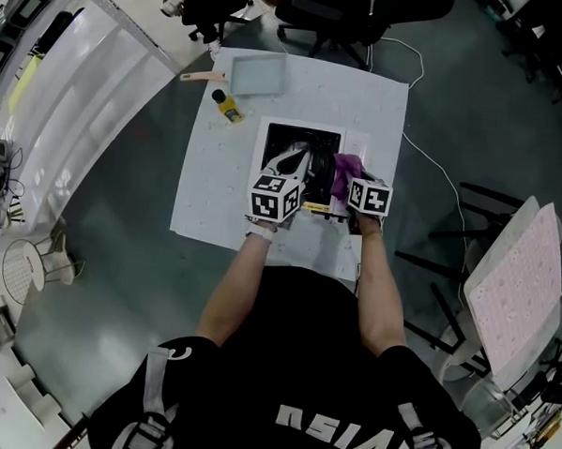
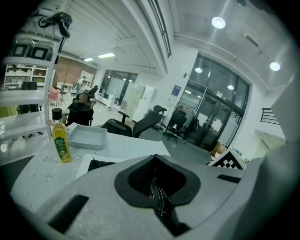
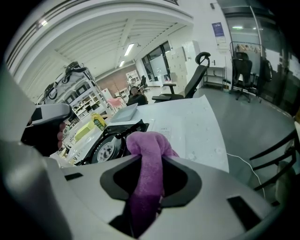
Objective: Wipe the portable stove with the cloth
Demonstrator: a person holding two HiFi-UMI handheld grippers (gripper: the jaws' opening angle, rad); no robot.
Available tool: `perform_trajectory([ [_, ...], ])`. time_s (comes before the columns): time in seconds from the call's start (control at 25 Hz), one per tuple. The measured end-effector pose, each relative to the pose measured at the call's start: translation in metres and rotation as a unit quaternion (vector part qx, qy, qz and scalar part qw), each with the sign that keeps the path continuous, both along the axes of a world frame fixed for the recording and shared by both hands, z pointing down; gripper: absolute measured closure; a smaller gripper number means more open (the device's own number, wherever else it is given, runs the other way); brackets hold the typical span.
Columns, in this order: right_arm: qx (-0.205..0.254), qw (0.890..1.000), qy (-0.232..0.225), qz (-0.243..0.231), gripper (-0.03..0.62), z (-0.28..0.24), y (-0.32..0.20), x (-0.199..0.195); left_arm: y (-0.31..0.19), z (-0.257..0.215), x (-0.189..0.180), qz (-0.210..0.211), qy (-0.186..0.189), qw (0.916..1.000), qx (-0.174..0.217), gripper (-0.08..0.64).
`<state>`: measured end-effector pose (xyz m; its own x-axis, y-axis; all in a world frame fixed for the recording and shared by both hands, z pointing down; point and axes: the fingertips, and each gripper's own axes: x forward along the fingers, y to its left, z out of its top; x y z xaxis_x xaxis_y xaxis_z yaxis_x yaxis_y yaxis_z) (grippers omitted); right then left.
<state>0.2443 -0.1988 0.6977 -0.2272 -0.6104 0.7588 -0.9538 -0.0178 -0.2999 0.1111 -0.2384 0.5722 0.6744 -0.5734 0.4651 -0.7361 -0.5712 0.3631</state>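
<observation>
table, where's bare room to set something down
The table has a bare left strip, from the oil bottle down to the near edge, and a bare far right corner beside the tray. It is crowded at the stove and cloth.

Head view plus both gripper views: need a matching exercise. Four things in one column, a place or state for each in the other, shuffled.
Things
1. purple cloth
2. small bottle of yellow oil with a black cap
3. shallow grey tray
4. black portable stove

Places or states
A. at the far edge of the white table
B. clamped in the right gripper
C. upright on the table, beside the tray
D. mid-table, in front of the person

Pairs: 1-B, 2-C, 3-A, 4-D
</observation>
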Motion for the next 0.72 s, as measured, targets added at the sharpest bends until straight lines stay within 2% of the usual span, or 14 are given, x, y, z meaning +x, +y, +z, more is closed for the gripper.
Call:
perform_trajectory([
  [0.72,0.01,1.0,0.001,0.014,0.476,0.001,-0.065,0.017,-0.053,0.015,0.014,0.016,0.008,0.9996,-0.02,0.554],
])
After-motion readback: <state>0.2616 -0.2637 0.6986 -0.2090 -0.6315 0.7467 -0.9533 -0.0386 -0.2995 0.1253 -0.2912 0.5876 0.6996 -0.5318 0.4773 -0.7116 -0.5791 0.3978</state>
